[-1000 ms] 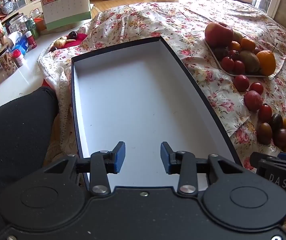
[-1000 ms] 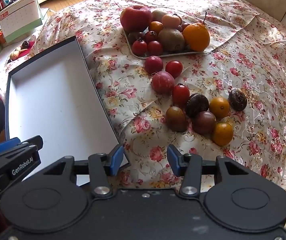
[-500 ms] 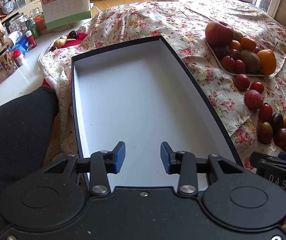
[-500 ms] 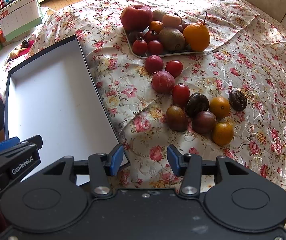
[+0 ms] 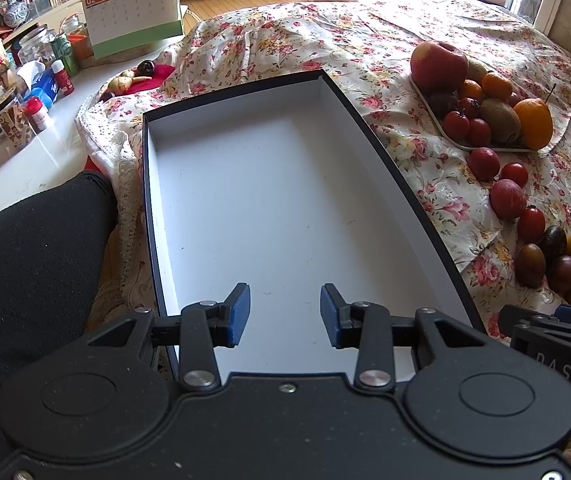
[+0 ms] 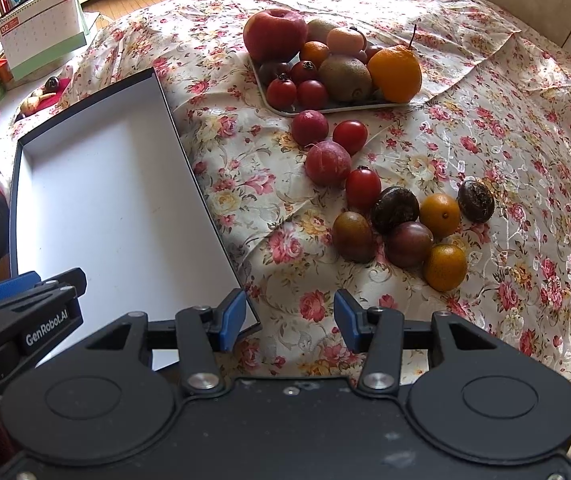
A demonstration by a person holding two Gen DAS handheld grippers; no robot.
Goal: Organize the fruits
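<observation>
A long empty box (image 5: 269, 200) with black walls and a white inside lies on the flowered cloth; it also shows at the left of the right wrist view as the box (image 6: 105, 200). My left gripper (image 5: 284, 314) hovers open over its near end, holding nothing. My right gripper (image 6: 288, 320) hangs open above the cloth just right of the box's near corner. Loose fruits lie ahead of it: tomatoes (image 6: 362, 188), dark passion fruits (image 6: 395, 209) and small oranges (image 6: 444, 266). A white tray (image 6: 285, 112) behind them holds an apple (image 6: 274, 40), a kiwi (image 6: 344, 78) and an orange (image 6: 395, 73).
A person's black-clad leg (image 5: 33, 264) lies left of the box. Beyond it a white counter (image 5: 17, 160) carries jars, bottles and a desk calendar (image 5: 135, 12). Flowered cloth (image 6: 505, 160) stretches to the right of the fruits.
Both views have shifted very slightly; the fruits sit a touch lower and nearer in the frames. Nothing was grasped or released, and both grippers stay open.
</observation>
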